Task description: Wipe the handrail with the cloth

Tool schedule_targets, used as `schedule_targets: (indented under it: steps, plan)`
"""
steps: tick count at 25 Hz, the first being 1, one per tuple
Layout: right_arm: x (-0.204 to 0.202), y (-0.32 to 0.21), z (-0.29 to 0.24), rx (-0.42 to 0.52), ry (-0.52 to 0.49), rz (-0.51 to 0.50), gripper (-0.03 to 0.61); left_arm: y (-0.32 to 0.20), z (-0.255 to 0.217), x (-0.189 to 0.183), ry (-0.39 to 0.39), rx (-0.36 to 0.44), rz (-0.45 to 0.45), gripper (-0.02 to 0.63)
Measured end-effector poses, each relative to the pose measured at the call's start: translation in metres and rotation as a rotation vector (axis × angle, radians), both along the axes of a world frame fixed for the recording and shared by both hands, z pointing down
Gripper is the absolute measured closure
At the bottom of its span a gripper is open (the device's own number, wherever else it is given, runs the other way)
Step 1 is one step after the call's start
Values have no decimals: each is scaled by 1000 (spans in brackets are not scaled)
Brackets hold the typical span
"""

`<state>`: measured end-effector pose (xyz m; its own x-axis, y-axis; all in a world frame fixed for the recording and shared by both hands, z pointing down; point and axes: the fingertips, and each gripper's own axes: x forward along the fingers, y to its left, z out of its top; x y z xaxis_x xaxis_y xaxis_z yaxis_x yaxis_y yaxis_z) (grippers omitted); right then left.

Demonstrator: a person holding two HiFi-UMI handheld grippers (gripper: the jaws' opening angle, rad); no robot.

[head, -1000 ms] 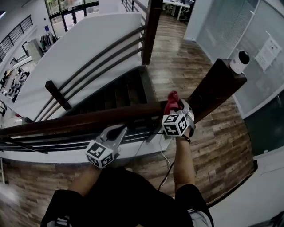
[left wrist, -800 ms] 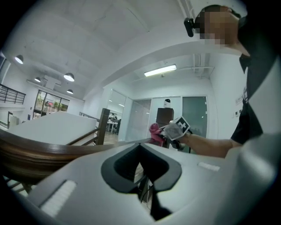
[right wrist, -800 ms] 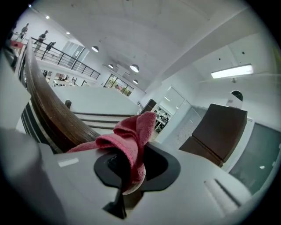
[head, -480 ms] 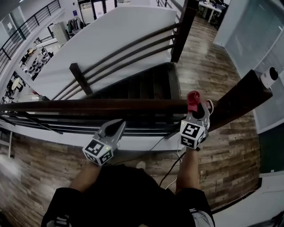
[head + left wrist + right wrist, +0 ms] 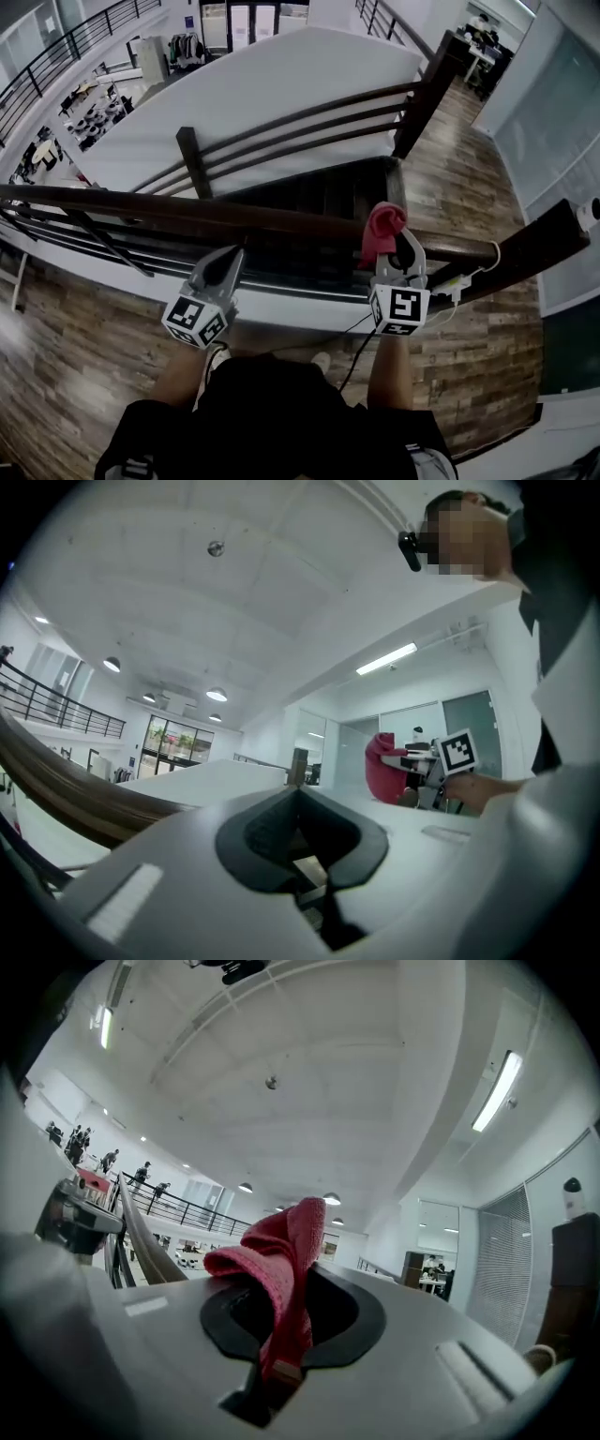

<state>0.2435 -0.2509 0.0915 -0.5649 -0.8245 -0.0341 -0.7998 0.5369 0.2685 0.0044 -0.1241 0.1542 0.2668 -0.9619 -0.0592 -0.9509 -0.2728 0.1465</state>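
The dark wooden handrail [image 5: 234, 214] runs across the head view from the left edge to the post at the right. My right gripper [image 5: 394, 247] is shut on a red cloth [image 5: 382, 228], which lies over the rail's right part; contact with the wood cannot be made out. In the right gripper view the cloth [image 5: 281, 1260] bunches up out of the closed jaws [image 5: 298, 1274]. My left gripper [image 5: 231, 255] is shut and holds nothing, just on the near side of the rail. The left gripper view shows the rail [image 5: 75, 794] at the left and the cloth [image 5: 384, 766] at the right.
A dark newel post [image 5: 544, 246] with a white camera [image 5: 591, 212] on top ends the rail at the right. A white cable [image 5: 469, 274] hangs by it. Beyond the rail a stairwell [image 5: 319, 202] drops away, with its own side railing [image 5: 300, 131]. Wooden floor [image 5: 66, 356] lies underfoot.
The right gripper with the cloth has slid left along the handrail, away from the post. The left gripper has stayed shut near the rail. The head view has swung left.
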Motion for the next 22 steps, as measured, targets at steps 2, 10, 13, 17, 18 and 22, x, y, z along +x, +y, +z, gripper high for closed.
schedule_targets:
  steps: [2, 10, 13, 17, 18, 22]
  plan:
    - [-33, 19, 0, -15, -36, -25, 531, 16, 0, -40, -18, 0, -25, 614]
    - [-160, 88, -2, -37, -162, -164, 531, 59, 6, -144, -36, -41, -57, 615]
    - [-193, 110, -6, -49, -148, -247, 531, 75, 3, -166, -14, -33, -96, 615]
    - [-225, 131, -1, -67, -119, -372, 531, 99, 10, -187, 32, -41, -199, 615]
    - [-232, 137, 0, -71, -115, -407, 531, 107, 11, -189, 33, -48, -222, 615]
    - [-258, 157, 6, -101, -110, -537, 531, 138, 19, -197, 14, -68, -322, 615]
